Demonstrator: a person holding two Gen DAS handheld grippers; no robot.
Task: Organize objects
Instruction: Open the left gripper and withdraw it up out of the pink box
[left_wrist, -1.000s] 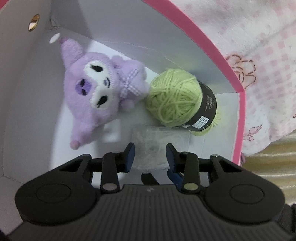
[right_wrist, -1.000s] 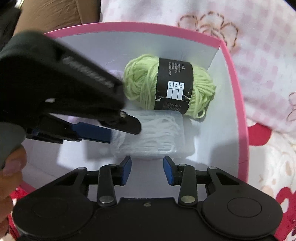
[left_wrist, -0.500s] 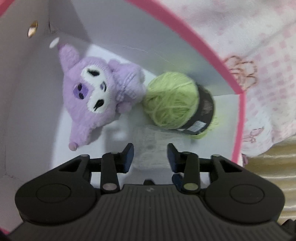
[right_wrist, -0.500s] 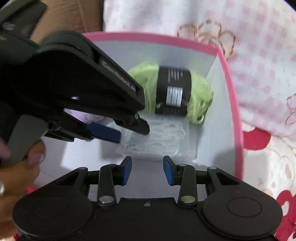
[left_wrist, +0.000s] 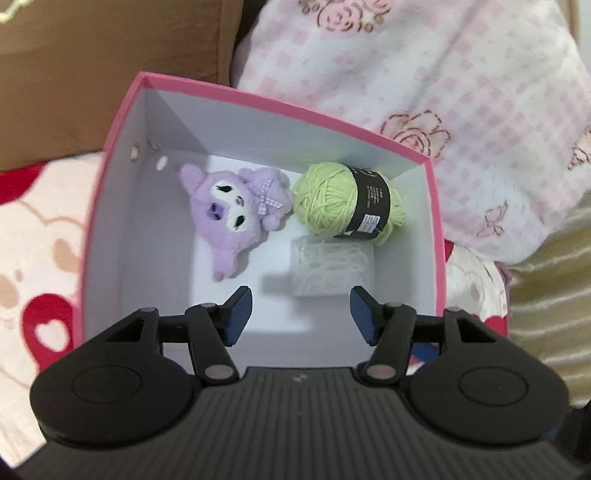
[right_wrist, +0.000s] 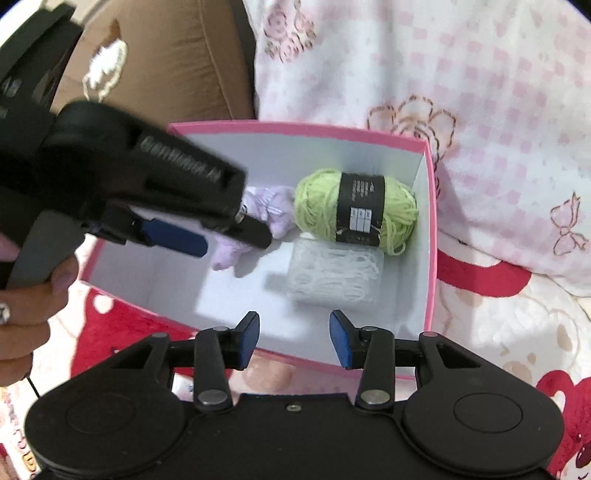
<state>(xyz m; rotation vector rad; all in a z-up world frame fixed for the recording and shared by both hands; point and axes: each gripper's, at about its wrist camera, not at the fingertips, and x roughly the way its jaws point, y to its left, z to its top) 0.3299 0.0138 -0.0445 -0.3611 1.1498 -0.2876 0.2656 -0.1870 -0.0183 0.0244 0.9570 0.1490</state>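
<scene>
From my left gripper (left_wrist: 300, 314) I look down into the pink box (left_wrist: 280, 105), and its blue pads stand spread with nothing between them; the jaws have just been opening. Straight past the gap, on the white floor of the box, lies the clear packet of white string (left_wrist: 330, 267), apart from the pads and a little toward the right one. Touching the packet's far edge is the green ball of yarn (left_wrist: 332, 201) with its black paper band, lying on its side against the far right corner. Left of the yarn and touching it is the purple plush toy (left_wrist: 236, 210), lying face up, one long ear pointing toward my left pad but clear of it.

From my right gripper (right_wrist: 294, 339) the pads are also parted and pinch nothing; they too have just been opening. They hang above the near wall of the box (right_wrist: 430, 236). The packet (right_wrist: 334, 275) lies just beyond them inside the box, with the yarn (right_wrist: 354, 210) behind it. The left tool (right_wrist: 236, 240) reaches in from the left above the box, held by a hand (right_wrist: 26, 306), and it covers most of the plush toy (right_wrist: 275, 208). The box sits on pink and red patterned bedding (right_wrist: 491, 325).
</scene>
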